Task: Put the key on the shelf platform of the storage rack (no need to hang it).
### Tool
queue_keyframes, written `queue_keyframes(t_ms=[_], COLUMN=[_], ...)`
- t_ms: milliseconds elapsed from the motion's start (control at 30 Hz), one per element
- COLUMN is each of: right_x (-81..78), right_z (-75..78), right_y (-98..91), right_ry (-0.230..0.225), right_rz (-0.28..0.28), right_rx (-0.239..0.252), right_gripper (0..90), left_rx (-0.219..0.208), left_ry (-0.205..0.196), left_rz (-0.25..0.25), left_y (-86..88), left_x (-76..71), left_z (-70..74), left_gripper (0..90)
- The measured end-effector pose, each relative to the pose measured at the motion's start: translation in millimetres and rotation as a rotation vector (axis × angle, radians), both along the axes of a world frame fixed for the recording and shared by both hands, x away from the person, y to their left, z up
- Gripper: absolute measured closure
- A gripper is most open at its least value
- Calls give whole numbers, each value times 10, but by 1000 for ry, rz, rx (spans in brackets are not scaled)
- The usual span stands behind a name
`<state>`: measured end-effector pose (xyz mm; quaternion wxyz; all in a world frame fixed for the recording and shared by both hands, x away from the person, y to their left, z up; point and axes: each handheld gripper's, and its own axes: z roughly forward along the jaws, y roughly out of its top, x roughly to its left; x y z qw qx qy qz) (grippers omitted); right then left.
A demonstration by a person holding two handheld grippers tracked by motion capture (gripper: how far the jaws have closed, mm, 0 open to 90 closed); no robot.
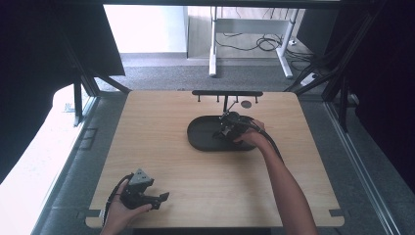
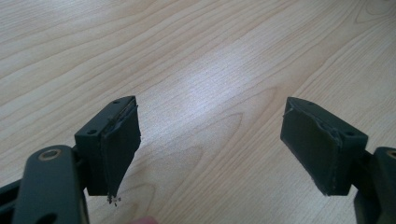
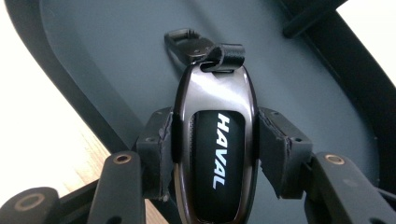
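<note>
A black car key fob (image 3: 215,144) marked HAVAL, with a dark clip (image 3: 187,43) at its top, sits between the jaws of my right gripper (image 3: 214,149), which is shut on it. In the high view my right gripper (image 1: 226,128) is over the dark oval tray (image 1: 200,139) at the table's middle back. My left gripper (image 1: 159,199) rests low near the front left of the table, held in a hand. Its jaws stand wide apart over bare wood, and the left gripper (image 2: 210,149) holds nothing.
A black rack with small hooks (image 1: 227,93) stands behind the tray on a thin post. A round dark mark (image 1: 246,104) lies near it. The wooden table (image 1: 161,161) has bare room at front and left. Dark frame posts flank the table.
</note>
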<state>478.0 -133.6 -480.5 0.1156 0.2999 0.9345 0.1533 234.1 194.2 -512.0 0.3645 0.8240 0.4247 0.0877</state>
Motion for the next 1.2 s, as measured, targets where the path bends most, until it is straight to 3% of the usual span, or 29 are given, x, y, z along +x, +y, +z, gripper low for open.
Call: queue_keyframes(t_ms=[200, 467, 967, 1200], right_x=[21, 42, 39, 23], right_z=[-83, -205, -241, -254], right_y=[-1, -5, -42, -40], right_ry=[19, 2, 14, -8], right_rz=[-5, -2, -39, -52], right_rx=[-9, -62, -32, -35], right_gripper=[494, 493, 484, 380], left_rx=[-1, 2, 4, 5], left_ry=[1, 2, 2, 3], left_rz=[2, 0, -4, -4], left_y=[4, 5, -10, -3], left_x=[1, 3, 2, 4], left_z=[-1, -2, -11, -7], left_gripper=[203, 203, 202, 202])
